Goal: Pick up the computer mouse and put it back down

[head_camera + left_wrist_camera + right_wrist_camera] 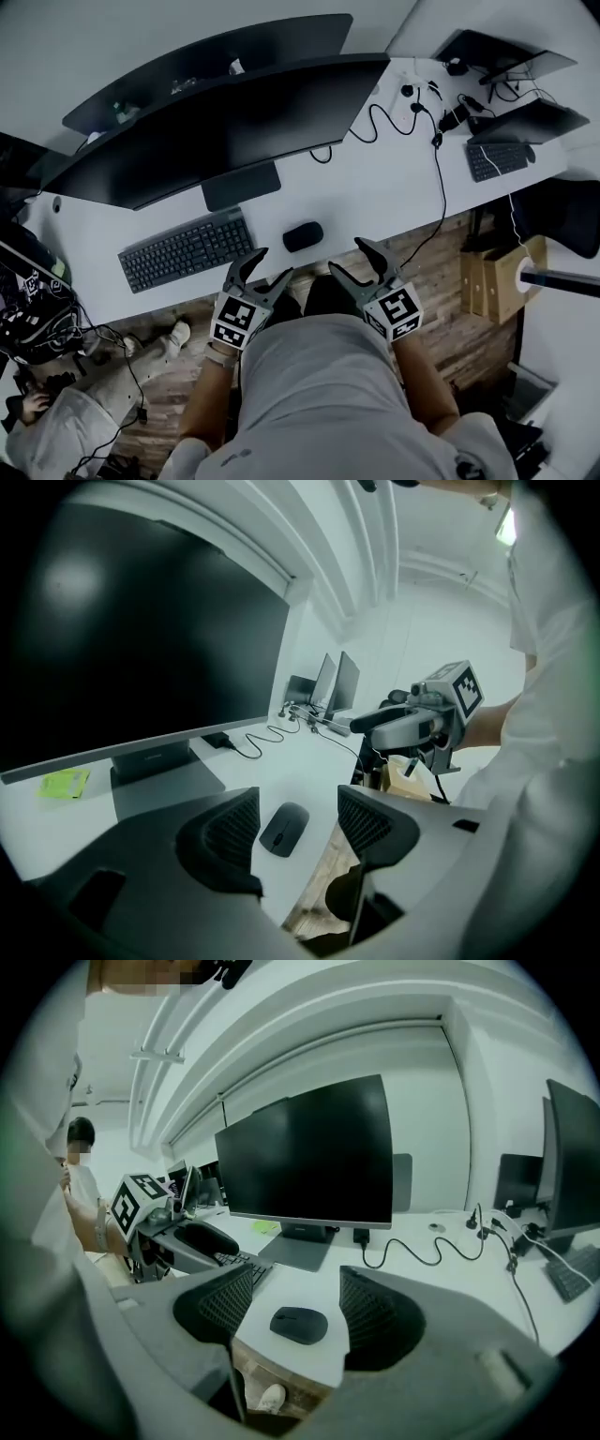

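Before the desk (pixel 394 178), left tongs (pixel 272 263) wide and empty, right tongs (pixel 347 255) likewise, mouse (pixel 303 235) lying ahead

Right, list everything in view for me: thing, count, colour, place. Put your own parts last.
desk: one, white, across the middle of the head view.
computer mouse: one, black, near the desk's front edge, untouched.
keyboards: two, black; one left of the mouse, one far right.
monitors: four, black; two back to back mid-desk, two far right.
cables: several, black, right of the big monitor.
sticky note: one, green, beside the big monitor's stand.
cardboard box: one, tan, on the floor, right.
left hand-held gripper: one, grey, open, empty, short of the mouse.
right hand-held gripper: one, grey, open, empty, short of the mouse.
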Motion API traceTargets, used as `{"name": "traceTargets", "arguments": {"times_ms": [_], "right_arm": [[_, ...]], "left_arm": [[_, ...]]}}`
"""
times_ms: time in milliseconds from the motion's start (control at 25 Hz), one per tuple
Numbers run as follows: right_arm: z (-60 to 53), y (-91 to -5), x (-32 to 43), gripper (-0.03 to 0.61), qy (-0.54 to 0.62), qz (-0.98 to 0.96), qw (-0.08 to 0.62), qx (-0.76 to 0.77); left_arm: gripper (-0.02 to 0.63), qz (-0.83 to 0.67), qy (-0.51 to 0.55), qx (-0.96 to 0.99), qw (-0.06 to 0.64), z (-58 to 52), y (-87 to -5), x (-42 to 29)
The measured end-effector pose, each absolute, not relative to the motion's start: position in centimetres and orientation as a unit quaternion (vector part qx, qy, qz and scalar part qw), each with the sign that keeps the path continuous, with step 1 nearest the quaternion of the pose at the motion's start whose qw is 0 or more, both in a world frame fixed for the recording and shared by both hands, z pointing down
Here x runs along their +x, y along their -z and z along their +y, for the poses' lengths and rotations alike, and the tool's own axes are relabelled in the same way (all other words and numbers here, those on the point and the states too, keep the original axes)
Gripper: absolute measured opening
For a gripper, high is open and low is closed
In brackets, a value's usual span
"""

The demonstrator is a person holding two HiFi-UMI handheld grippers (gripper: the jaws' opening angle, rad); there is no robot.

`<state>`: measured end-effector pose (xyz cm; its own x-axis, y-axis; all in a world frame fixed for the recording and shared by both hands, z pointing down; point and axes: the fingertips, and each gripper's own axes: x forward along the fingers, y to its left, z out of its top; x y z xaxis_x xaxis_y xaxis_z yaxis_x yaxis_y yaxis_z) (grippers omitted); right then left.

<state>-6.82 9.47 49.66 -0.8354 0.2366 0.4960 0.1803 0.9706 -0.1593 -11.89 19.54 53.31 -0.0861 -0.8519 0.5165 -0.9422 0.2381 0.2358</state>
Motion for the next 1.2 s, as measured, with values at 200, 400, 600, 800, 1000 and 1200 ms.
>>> {"name": "traceTargets", "arguments": {"times_ms": [200,400,600,800,1000,1200], "right_arm": [[9.6,-50.9,-7.3,0.290,-0.072,-0.957,0.276,-0.059],[9.2,-51.7,-6.2,0.291,-0.097,-0.954,0.282,-0.009],[8.0,-52.8,-4.2,0.291,-0.123,-0.949,0.286,0.040],[7.0,-53.8,-2.0,0.290,-0.152,-0.942,0.287,0.090],[6.4,-54.7,0.4,0.291,-0.173,-0.932,0.293,0.123],[6.0,-55.2,2.0,0.291,-0.192,-0.922,0.300,0.151]], "left_arm": [[0.252,-0.693,-0.117,0.646,0.298,18.7,-55.3,-12.8],[0.255,-0.659,-0.147,0.667,0.316,17.8,-57.1,-13.2],[0.255,-0.626,-0.198,0.684,0.318,16.6,-59.0,-12.9],[0.259,-0.594,-0.247,0.692,0.327,15.5,-61.5,-12.6],[0.268,-0.567,-0.292,0.691,0.340,14.2,-63.7,-12.1],[0.281,-0.552,-0.321,0.690,0.340,12.8,-65.4,-12.5]]}}
